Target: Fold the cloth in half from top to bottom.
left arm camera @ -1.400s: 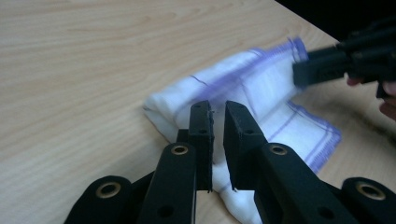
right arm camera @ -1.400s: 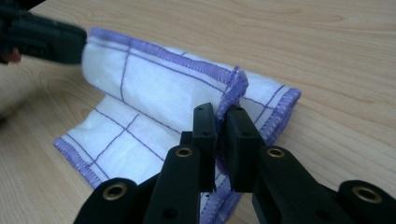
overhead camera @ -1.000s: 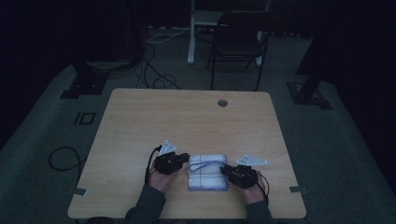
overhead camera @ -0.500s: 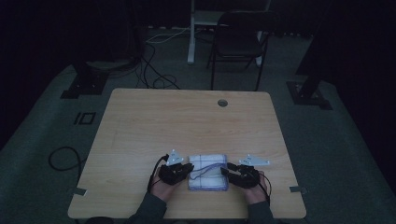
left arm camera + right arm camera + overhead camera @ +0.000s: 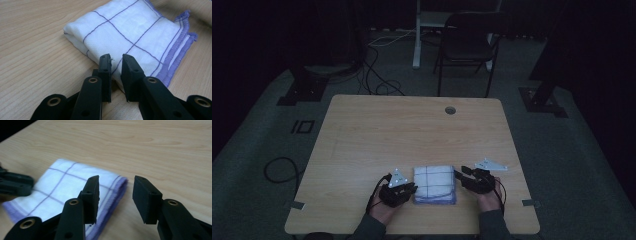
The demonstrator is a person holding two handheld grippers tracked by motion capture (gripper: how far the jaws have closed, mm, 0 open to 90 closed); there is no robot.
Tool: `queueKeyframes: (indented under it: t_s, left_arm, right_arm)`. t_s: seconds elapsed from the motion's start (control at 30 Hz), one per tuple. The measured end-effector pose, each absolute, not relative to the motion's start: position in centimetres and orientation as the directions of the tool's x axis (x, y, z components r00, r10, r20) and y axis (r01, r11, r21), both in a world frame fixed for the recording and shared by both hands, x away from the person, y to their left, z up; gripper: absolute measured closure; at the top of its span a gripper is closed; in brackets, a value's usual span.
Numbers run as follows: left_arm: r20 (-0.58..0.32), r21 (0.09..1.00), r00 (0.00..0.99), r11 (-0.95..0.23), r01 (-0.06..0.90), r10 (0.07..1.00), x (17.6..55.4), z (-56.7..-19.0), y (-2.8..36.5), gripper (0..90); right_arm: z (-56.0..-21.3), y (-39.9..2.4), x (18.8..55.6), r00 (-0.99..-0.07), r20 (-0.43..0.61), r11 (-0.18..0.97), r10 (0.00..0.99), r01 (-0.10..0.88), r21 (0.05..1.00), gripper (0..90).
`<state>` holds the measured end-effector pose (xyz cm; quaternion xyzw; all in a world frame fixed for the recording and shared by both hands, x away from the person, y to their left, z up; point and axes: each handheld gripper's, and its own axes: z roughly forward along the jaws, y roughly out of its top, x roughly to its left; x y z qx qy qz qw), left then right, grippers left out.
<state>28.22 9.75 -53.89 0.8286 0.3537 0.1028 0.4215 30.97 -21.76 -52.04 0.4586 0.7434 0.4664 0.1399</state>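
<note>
One folded cloth [image 5: 435,184] lies at the lower middle of the high view, near the front edge of the wooden counter [image 5: 412,135] — white, crossed by thin purple lines, with a purple stitched hem and stacked layers showing at its edges. Two claws flank it: the left claw [image 5: 115,65] has just been opening, jaws narrowly apart at the cloth's edge, gripping nothing — the right claw [image 5: 115,195] has opened wide, empty.

A dim room with grey carpet [image 5: 262,150], a black chair [image 5: 467,45] and loose cables [image 5: 377,80] behind the wooden table [image 5: 412,130].
</note>
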Motion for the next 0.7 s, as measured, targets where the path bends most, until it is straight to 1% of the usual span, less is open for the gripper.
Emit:
queueKeyframes:
  t_s: [0.1, 0.23, 0.3, 0.4, 0.47, 0.57, 0.7]
  left_arm:
    - [-0.126, 0.774, 0.729, -0.392, 0.496, 0.673, 28.2, -53.8, 9.9, 77.9]
    - [-0.119, 0.783, 0.73, -0.389, 0.486, 0.673, 28.3, -53.5, 10.2, 74.7]
    - [-0.119, 0.787, 0.729, -0.384, 0.483, 0.674, 28.4, -53.4, 10.6, 72.9]
    - [-0.106, 0.789, 0.718, -0.382, 0.482, 0.688, 28.6, -53.3, 11.1, 71.6]
    - [-0.106, 0.79, 0.71, -0.375, 0.486, 0.696, 28.8, -53.2, 11.5, 70.6]
    - [-0.097, 0.788, 0.698, -0.374, 0.489, 0.709, 29.1, -53.1, 12.0, 69.6]
    - [-0.081, 0.785, 0.675, -0.371, 0.496, 0.733, 29.5, -52.9, 13.0, 67.6]
  right_arm:
    - [-52.3, -21.9, 31.8, -0.532, 0.201, 0.153, 0.822, 0.547, 0.823, 57.0]
    - [-53.0, -22.3, 32.6, -0.511, 0.186, 0.161, 0.839, 0.561, 0.812, 56.8]
    - [-53.4, -22.7, 32.9, -0.5, 0.199, 0.152, 0.843, 0.576, 0.803, 55.9]
    - [-53.7, -23.3, 33.2, -0.479, 0.207, 0.146, 0.853, 0.6, 0.787, 55.1]
    - [-53.7, -23.5, 33.2, -0.471, 0.205, 0.141, 0.858, 0.599, 0.788, 54.9]
    - [-53.9, -23.7, 33.3, -0.458, 0.174, 0.159, 0.872, 0.599, 0.785, 54.6]
    - [-53.9, -23.7, 33.4, -0.457, 0.177, 0.158, 0.872, 0.604, 0.781, 54.3]
